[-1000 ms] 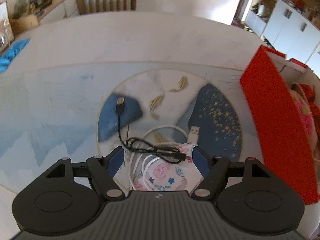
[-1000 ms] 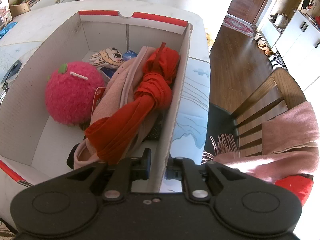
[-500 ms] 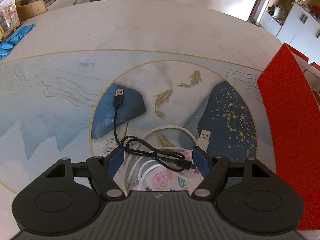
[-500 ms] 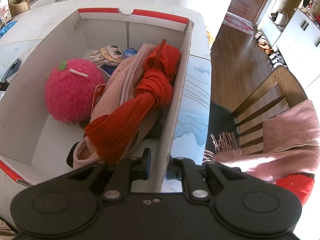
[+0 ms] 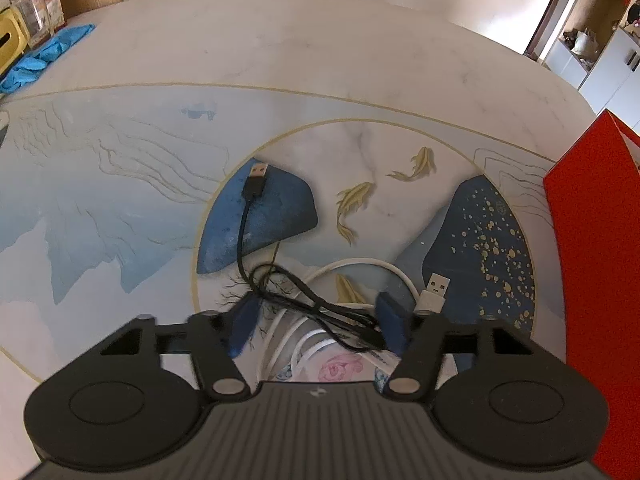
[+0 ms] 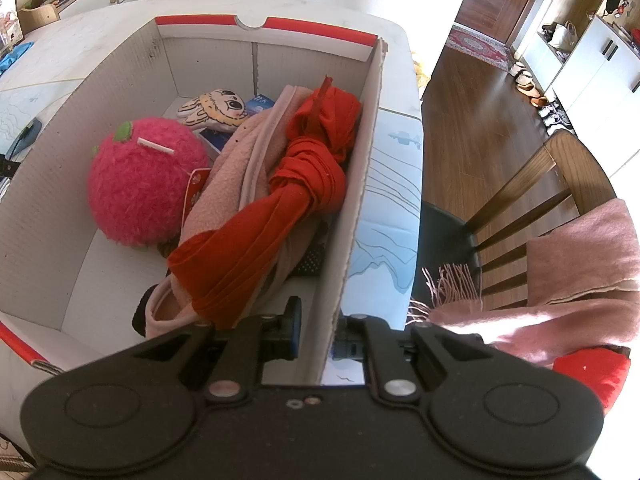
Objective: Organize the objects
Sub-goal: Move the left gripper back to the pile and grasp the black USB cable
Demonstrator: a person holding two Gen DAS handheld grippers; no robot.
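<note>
Here the black cable lies between the open left claw.

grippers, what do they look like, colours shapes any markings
Both are matte black with two round discs, angled linkage arms and silver pivot screws. The left gripper has blue finger pads and a ribbed body. The right gripper has a smooth body. No cables or sleeves visible.

Tabletop beyond the black cable lies open; red box wall blocks the right.
</note>
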